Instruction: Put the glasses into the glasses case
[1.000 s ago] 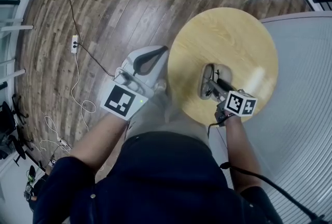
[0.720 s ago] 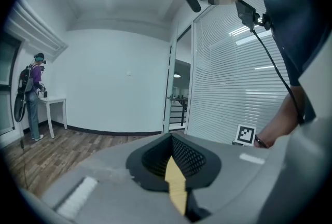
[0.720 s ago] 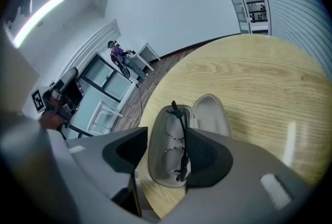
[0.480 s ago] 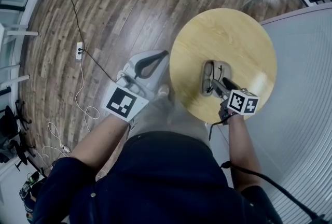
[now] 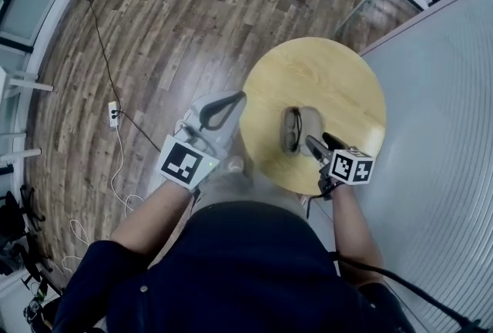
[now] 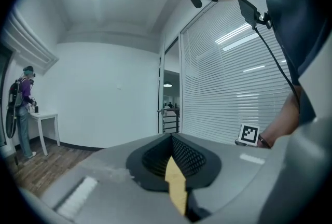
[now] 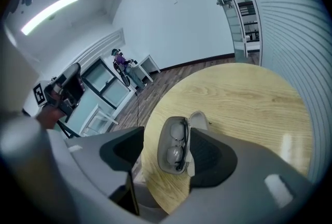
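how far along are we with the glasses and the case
Done: the glasses lie inside the open glasses case on the round table. In hand: nothing; the right gripper has just been opening its jaws and hangs above the case with nothing gripped, and the left gripper is shut, beside the table. Left: only closing the lid, if wanted.

Right gripper (image 5: 320, 143) drawn back off the glasses case (image 5: 300, 126), jaws spreading

A second ago the claw's tips reached over the open case and covered part of it. Now the claw has lifted and pulled back towards the person, so the case lies clear just ahead of its tips. Its jaws have just been opening and stand wide. Nothing is gripped between them, and the glasses (image 7: 178, 146) lie uncovered in the case, beyond and below the pads.
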A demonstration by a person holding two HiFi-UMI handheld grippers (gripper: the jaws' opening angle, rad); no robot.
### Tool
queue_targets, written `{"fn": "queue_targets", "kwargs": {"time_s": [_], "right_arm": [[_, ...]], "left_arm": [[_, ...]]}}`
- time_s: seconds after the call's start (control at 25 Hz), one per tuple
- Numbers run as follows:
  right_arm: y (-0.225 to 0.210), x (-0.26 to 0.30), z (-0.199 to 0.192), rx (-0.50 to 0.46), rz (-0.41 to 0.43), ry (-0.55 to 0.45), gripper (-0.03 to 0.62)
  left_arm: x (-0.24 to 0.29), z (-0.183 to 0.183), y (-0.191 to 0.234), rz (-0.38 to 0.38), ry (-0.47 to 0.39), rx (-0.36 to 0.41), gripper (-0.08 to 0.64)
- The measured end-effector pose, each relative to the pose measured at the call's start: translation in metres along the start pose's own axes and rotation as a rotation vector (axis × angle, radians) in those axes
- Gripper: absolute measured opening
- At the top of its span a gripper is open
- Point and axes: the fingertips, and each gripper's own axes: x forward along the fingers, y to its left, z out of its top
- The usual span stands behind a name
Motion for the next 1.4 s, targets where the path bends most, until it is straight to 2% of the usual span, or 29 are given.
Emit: {"fn": "queue_targets", "kwargs": {"time_s": [0.12,0.28,0.36,0.52,0.72,0.84,1.0,1.16,1.32,1.4], "right_arm": [[-0.003,-0.019,0.007,0.012,-0.014,-0.045,0.290],[-0.003,-0.045,0.018,0.008,-0.028,-0.097,0.288],[0.000,-0.058,0.024,-0.010,-0.019,-0.161,0.287],[0.015,-0.093,0.038,-0.083,0.032,-0.319,0.265],[0.025,-0.138,0.051,-0.156,0.041,-0.484,0.257],[0.029,-0.169,0.063,-0.152,0.029,-0.632,0.209],[0.032,-0.206,0.069,-0.244,-0.106,-0.751,0.126],[0.032,-0.231,0.074,-0.254,-0.151,-0.805,0.023],[0.031,-0.235,0.074,-0.192,-0.113,-0.830,0.009],[0.033,-0.232,0.069,-0.196,-0.099,-0.818,0.009]], "left_arm": [[0.002,0.016,0.002,-0.008,-0.019,0.022,0.005],[0.008,0.042,-0.002,-0.046,-0.053,0.096,0.005],[0.011,0.048,-0.010,-0.069,-0.072,0.123,0.005],[0.023,0.054,-0.026,-0.091,-0.074,0.129,0.005],[0.035,0.075,-0.044,-0.125,-0.103,0.138,0.005],[0.040,0.088,-0.054,-0.148,-0.127,0.163,0.005],[0.036,0.096,-0.052,-0.134,-0.143,0.153,0.005],[0.031,0.101,-0.054,-0.117,-0.158,0.149,0.005],[0.024,0.094,-0.058,-0.106,-0.128,0.136,0.005],[0.019,0.089,-0.058,-0.097,-0.101,0.135,0.005]]}}
